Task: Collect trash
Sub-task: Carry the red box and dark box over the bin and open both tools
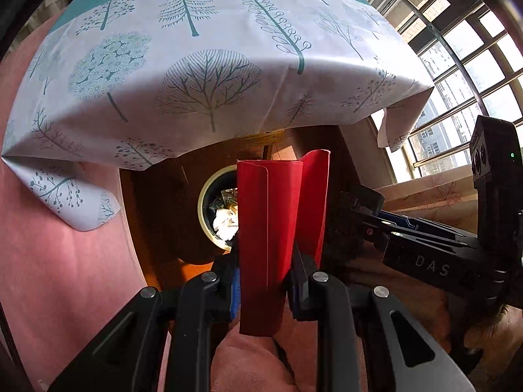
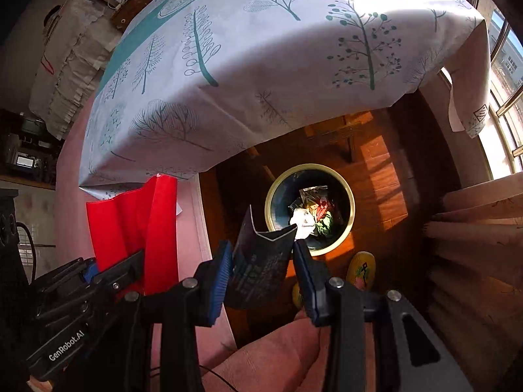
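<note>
**Both grippers carry trash above the bin**

The left gripper [image 1: 264, 281] has its jaws closed tight on a folded red sheet [image 1: 268, 228], which stands up out of the grip with a second red flap spread just to its right; in the right wrist view the same red sheet [image 2: 130, 225] shows at the left, held up in front of the hanging cloth; the right gripper [image 2: 261, 274] has its jaws clamped on a dark, bent wrapper [image 2: 258, 264] with a pale edge along its top, the blue pads pressing on both of its sides; both grippers point steeply down.

Past the wrapper, on the wooden floor [image 2: 376, 176], stands a round bin [image 2: 346, 196] with a pale rim; inside it lie a crumpled white tissue [image 2: 302, 220] and some shiny and coloured wrappers [image 2: 318, 209]; sunlight falls across the floor and part of the bin; in the left wrist view the bin [image 1: 204, 196] is half hidden behind the red sheet, just left of it.

Above and behind, a white tablecloth [image 1: 209, 75] printed with teal trees hangs over the edge of the tabletop, its corners drooping; a pink fabric surface [image 1: 59, 245] fills the left and near side of both views; a barred window [image 1: 474, 49] stands at the right; a yellow slipper [image 2: 361, 269] sits on the floor near the bin.
</note>
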